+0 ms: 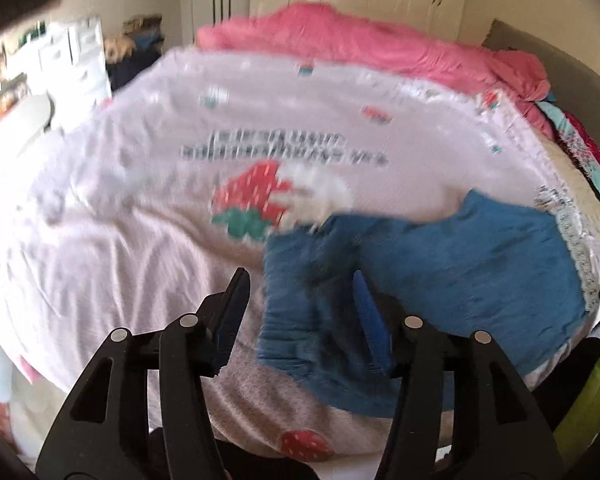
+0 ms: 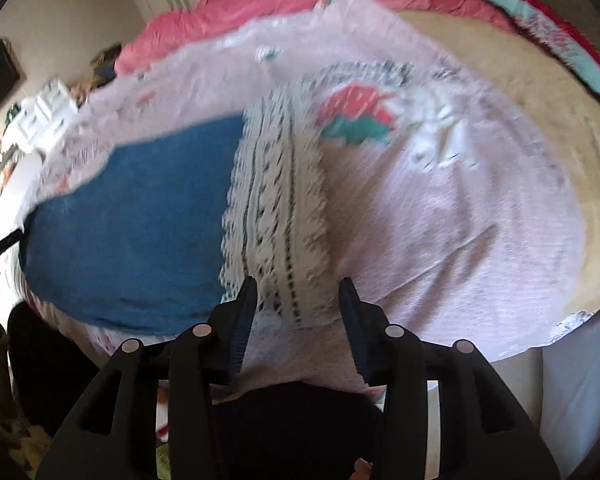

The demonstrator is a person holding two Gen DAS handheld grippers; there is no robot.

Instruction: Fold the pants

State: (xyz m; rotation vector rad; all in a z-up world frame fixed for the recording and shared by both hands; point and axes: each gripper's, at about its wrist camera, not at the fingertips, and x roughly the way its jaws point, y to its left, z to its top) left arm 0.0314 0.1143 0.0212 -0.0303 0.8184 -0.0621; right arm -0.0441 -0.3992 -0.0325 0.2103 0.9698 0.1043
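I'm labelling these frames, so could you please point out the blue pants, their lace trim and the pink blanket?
Blue pants [image 1: 460,264]: left wrist view, middle of the blue cloth.
Lace trim [image 2: 276,208]: right wrist view, centre of the white band.
Pink blanket [image 1: 332,36]: left wrist view, its bunched top.

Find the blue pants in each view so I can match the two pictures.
Left wrist: blue pants lower right, their bunched end between the left tongs.
Right wrist: blue pants left of centre.
Shared landmark: strawberry print on the pink blanket.

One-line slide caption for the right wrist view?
Right gripper open above the white lace cuff of blue pants on a pink strawberry-print blanket.
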